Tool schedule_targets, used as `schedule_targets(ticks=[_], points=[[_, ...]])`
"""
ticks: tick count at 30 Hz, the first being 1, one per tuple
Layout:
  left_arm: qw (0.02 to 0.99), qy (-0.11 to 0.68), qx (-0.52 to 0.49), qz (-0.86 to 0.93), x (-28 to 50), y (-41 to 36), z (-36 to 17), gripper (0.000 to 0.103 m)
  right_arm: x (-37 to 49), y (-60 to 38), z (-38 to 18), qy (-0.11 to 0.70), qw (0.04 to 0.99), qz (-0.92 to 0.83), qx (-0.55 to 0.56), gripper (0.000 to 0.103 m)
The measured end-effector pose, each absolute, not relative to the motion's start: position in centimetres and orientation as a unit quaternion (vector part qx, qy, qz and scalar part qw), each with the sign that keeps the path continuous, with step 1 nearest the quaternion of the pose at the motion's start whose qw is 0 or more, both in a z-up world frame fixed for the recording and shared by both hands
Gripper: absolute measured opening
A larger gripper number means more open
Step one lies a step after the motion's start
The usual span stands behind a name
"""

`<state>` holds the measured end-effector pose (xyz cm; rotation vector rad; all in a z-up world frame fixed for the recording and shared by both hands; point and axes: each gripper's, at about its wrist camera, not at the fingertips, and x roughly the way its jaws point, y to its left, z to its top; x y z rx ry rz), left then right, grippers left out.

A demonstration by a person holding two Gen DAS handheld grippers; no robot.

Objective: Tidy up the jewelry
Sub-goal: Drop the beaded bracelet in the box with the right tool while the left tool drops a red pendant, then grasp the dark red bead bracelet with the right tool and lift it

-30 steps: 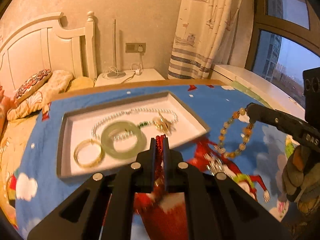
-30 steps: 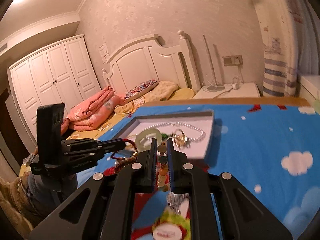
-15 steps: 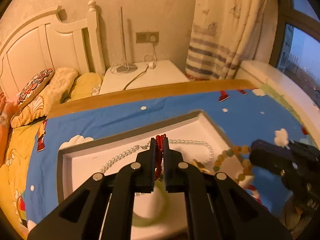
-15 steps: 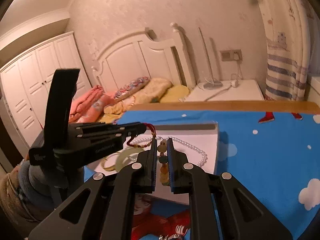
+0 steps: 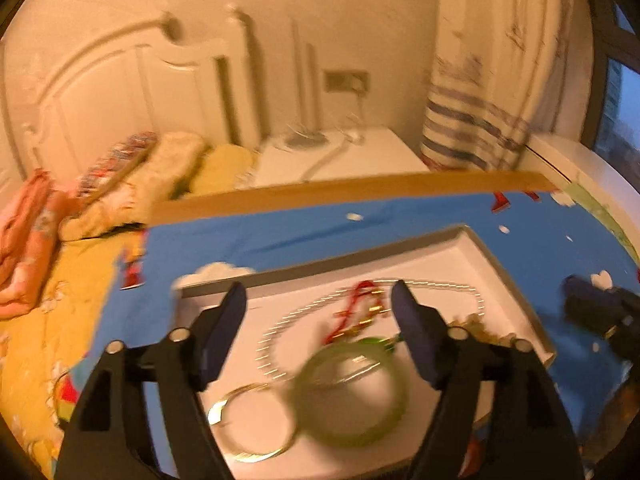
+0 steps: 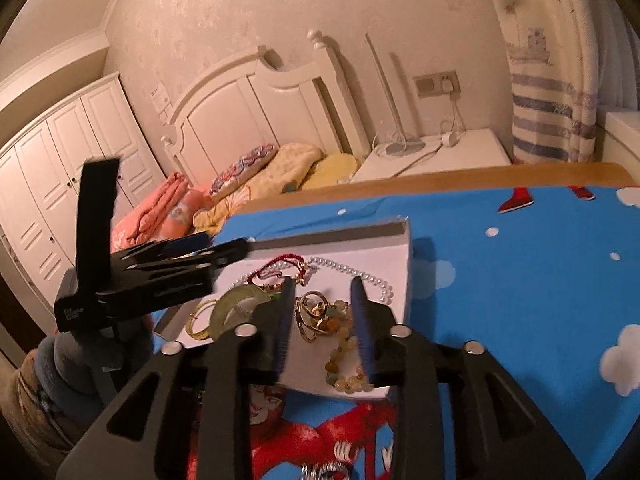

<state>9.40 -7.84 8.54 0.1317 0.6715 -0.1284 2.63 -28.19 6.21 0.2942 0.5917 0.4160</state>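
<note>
Both grippers have just been opening: left gripper (image 5: 318,332) wide, right gripper (image 6: 324,320) narrow, both empty; its fingers may snag the beaded bracelet (image 6: 344,354) in the tray (image 6: 404,276).

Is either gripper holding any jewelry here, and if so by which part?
Neither. The left gripper and right gripper have just opened; red bracelet and bead bracelet lie in the tray.

- A home bedroom: a white carved headboard (image 6: 256,92) with pillows (image 6: 280,168) and folded pink bedding (image 6: 160,208).
- White wardrobe doors (image 6: 60,168) line one wall.
- A nightstand (image 6: 436,152), striped curtain (image 6: 552,92) and window (image 5: 624,116).
</note>
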Motion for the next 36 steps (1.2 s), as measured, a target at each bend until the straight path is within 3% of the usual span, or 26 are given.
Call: schedule_targets(ticks=[6,14,21,36], points=[[0.954,0.297,0.042,0.013,0.6,-1.6,7.9,0.1,-2.0,-30.1,6.3,0.29,0.922,0.208,0.15,0.041],[0.931,0.363,-0.036,0.005,-6.0,5.0,3.0,0.1,-4.9,-25.3,4.0,0.361,0.893,0.244,0.115,0.041],[0.903,0.413,-0.106,-0.053,-4.5,6.7,1.2,0.1,-4.1,-19.4,2.5,0.407,0.874,0.259,0.062,0.041],[0.902,0.4,-0.144,-0.077,-4.1,7.3,1.3,0.1,-0.9,-14.3,0.9,0.455,0.86,0.233,-0.008,0.045]])
